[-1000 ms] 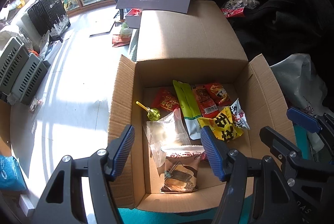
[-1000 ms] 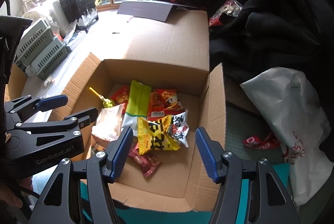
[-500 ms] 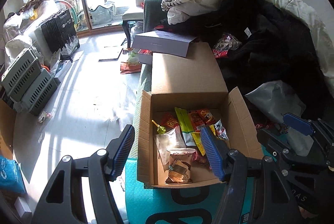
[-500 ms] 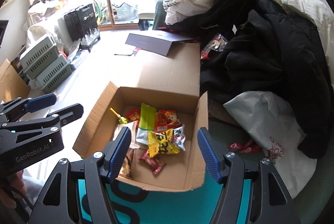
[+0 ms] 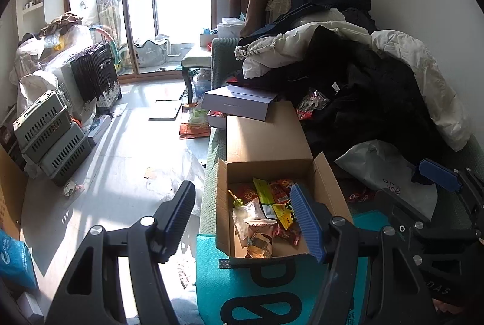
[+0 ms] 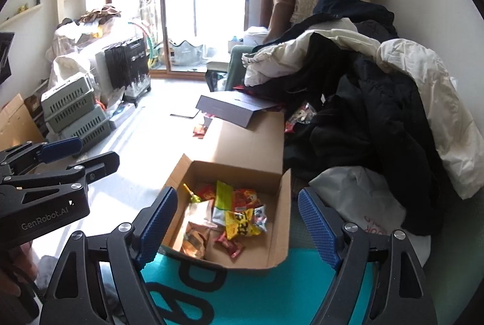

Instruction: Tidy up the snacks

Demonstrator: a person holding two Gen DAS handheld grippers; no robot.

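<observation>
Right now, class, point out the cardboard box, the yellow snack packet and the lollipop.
cardboard box (image 6: 279, 234): right wrist view, its right wall.
yellow snack packet (image 6: 239, 223): right wrist view, middle of the wrapper.
lollipop (image 6: 195, 198): right wrist view, its green head.

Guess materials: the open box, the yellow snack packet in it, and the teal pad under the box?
Box: plain brown cardboard, matte; creased flaps and raw cut edges show.
Yellow packet: looks like glossy printed plastic film, crinkled.
Teal pad: probably a bubble-lined plastic mailer; dimpled surface with a slight sheen, though foam is possible.
</observation>
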